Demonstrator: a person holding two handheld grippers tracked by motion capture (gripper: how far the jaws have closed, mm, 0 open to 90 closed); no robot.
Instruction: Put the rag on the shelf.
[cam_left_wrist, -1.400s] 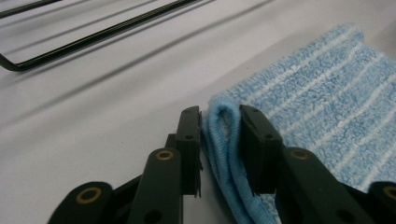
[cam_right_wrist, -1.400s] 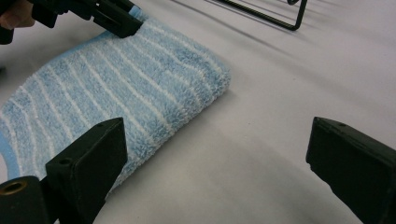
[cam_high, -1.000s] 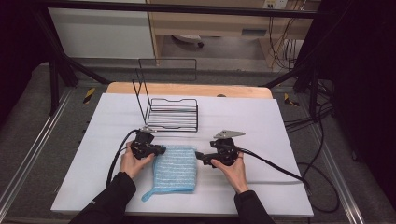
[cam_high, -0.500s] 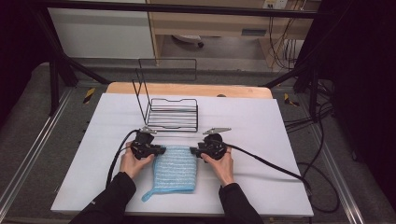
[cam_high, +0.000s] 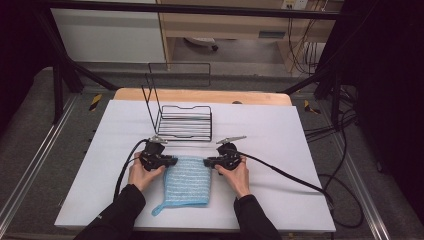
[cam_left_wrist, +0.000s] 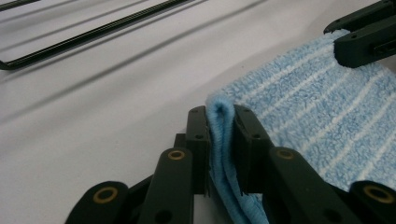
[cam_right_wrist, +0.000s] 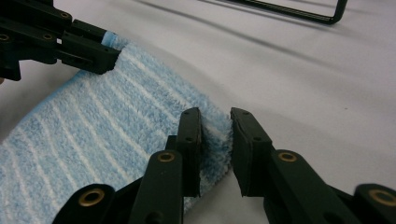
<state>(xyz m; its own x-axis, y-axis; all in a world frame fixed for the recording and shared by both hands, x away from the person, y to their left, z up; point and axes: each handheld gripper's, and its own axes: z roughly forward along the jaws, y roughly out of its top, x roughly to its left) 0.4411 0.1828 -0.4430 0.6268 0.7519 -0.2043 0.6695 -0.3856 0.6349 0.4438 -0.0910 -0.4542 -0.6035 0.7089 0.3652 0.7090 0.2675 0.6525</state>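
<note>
Moved in from the right since a second ago: right hand-held gripper (cam_high: 209, 162), now at the far right corner of the blue cloth (cam_high: 188, 181), jaws just closing with that corner between them. Seen close in the right gripper view: narrow gap left beside one pad, so a firm pinch on the cloth (cam_right_wrist: 93, 140) cannot be told. Unmoved: left hand-held gripper (cam_high: 171, 161), pressed together on the far left corner. Shown plainly in the left gripper view: doubled cloth edge (cam_left_wrist: 223, 140) squeezed upright between the pads. Fluffy terry, pale blue with thin white stripes, folded to a rectangle, small loop at its near left corner, flat on the smooth white tabletop (cam_high: 300, 150) between both hands. Farther back, from the high view: black wire rack (cam_high: 182, 122), thin rods, tall side frame.
</note>
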